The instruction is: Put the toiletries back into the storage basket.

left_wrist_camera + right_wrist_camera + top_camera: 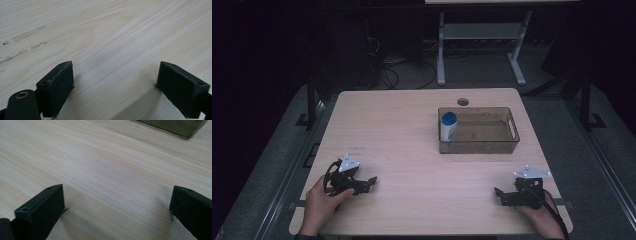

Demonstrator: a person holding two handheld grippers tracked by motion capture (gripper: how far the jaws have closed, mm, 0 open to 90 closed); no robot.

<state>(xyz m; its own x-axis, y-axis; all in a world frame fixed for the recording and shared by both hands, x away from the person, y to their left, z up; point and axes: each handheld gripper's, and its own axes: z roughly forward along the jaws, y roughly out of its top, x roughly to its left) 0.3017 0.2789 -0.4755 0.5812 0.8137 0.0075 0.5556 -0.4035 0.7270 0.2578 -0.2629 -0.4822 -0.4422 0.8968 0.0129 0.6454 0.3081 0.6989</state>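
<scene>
A clear brownish plastic bin sits on the far right part of the wooden table. Inside it, at its left end, stands a white bottle with a blue cap. My left gripper rests low on the table near the front left, held by a hand, its jaws pointing right. In the left gripper view its gripper is open over bare wood. My right gripper lies near the front right, jaws pointing left. It is open too, with nothing between its jaws, and the bin's corner is ahead.
A round cable hole is at the table's far edge, behind the bin. Faint scuff marks streak the wood left of the left gripper. Beyond the table stand a white desk frame and cables on a dark floor.
</scene>
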